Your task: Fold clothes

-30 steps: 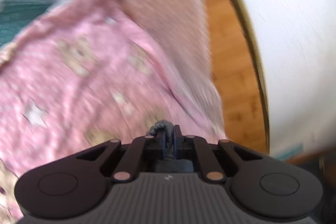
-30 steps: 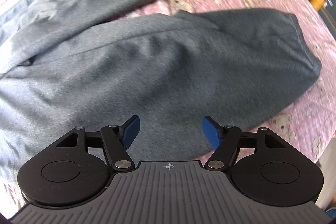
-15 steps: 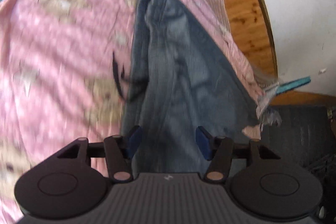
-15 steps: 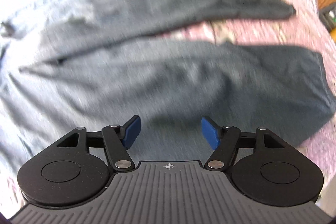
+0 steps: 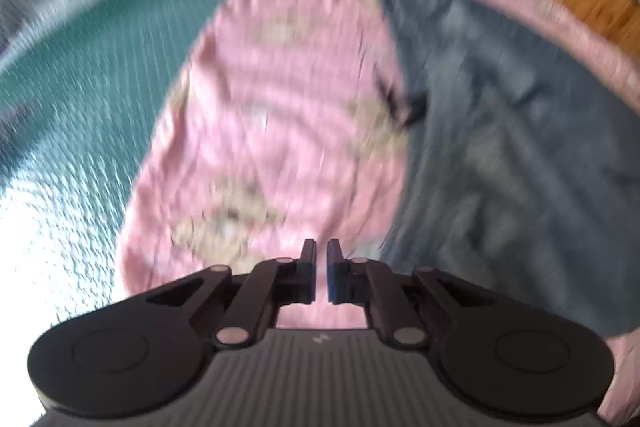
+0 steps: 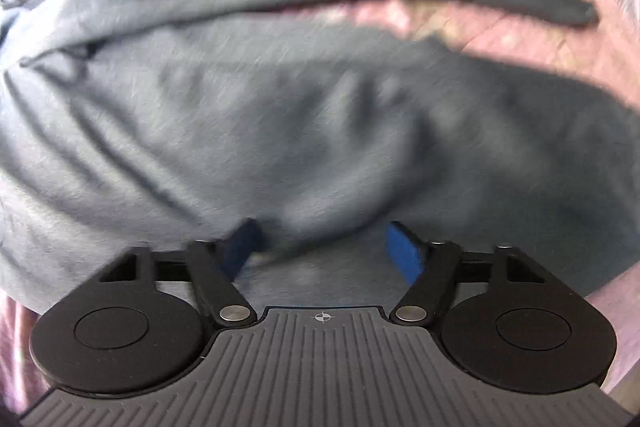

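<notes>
My left gripper (image 5: 321, 269) is nearly closed, empty, over the pink patterned bedspread (image 5: 280, 115). My right gripper (image 6: 325, 247) gapes wide over the dark grey fabric trousers (image 6: 280, 115).

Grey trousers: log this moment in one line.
left claw shut, empty | right claw open over grey trousers | pink bedcover | unfolded

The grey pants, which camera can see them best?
The right wrist view. The grey pants fill most of it, both legs spread across the pink blanket, with the open right gripper just over them. The left wrist view is blurry and shows only one part of them, beside the left gripper.
</notes>
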Available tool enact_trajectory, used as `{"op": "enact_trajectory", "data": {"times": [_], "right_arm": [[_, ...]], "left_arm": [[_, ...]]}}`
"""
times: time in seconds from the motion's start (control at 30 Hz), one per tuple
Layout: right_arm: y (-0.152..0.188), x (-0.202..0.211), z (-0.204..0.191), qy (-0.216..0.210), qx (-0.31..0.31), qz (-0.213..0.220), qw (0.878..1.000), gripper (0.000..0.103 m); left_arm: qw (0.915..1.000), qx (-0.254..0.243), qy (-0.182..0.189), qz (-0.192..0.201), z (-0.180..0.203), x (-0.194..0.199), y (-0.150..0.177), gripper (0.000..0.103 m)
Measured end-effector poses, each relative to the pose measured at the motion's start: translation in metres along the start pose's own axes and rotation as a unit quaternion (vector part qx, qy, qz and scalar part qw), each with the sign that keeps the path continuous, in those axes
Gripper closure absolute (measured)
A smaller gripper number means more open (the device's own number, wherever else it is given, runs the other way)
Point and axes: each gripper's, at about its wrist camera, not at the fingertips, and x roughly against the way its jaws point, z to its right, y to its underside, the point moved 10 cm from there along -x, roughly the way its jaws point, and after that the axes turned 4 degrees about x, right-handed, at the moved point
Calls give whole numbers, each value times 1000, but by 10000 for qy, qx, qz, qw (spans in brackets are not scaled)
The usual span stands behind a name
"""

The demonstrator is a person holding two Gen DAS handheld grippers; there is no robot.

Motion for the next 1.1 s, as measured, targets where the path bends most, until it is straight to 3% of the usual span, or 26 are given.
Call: {"op": "enact_trajectory", "data": {"times": [0.07,0.1,0.2,0.23,0.3,0.37,0.4,0.53,0.6,0.7,0.77,0.8,0.93,1.0,1.03,1.1], "right_arm": [[-10,7,16,-17,-23,322,9995,43],[-16,9,24,-49,-65,479,9988,43],[-22,0,53,-31,-77,689,9976,44],[-21,-4,64,13,-47,735,9973,44],[-10,-11,97,177,-30,757,9970,44],[8,-20,140,398,-181,667,9968,44],[18,-21,168,477,-385,613,9962,45],[56,-14,270,744,-1312,630,9865,45],[66,-11,304,742,-1604,726,9816,47],[63,-12,328,343,-1818,981,9778,46],[52,-10,336,376,-1727,1206,9768,36],[45,-7,339,404,-1686,1368,9753,36],[11,-7,352,236,-1794,1762,9676,32],[-3,-22,354,191,-1606,1623,9734,33],[-9,-29,353,151,-1490,1528,9768,36],[-18,-42,346,-62,-1198,1366,9833,60]], "left_arm": [[9991,208,294,243,17,15,-9,70],[9979,312,441,365,26,22,-14,65],[9930,446,1086,120,71,-3,-6,59],[9938,406,1033,-41,81,-19,1,59],[9972,493,520,-213,73,-41,15,62],[9972,664,-27,-339,59,-57,29,91],[9960,768,-250,-377,51,-60,34,99],[9883,1403,-517,-289,32,-46,42,99],[9829,1773,-468,-183,31,-39,47,98],[9696,2415,-323,222,29,-23,49,76],[9624,2651,-384,446,29,-13,51,56],[9613,2664,-519,471,29,-10,54,51],[9656,2469,-726,382,44,-2,67,49],[9663,2432,-731,423,52,4,75,49],[9656,2457,-717,465,55,7,78,49],[9642,2500,-725,511,62,13,84,49]]}}
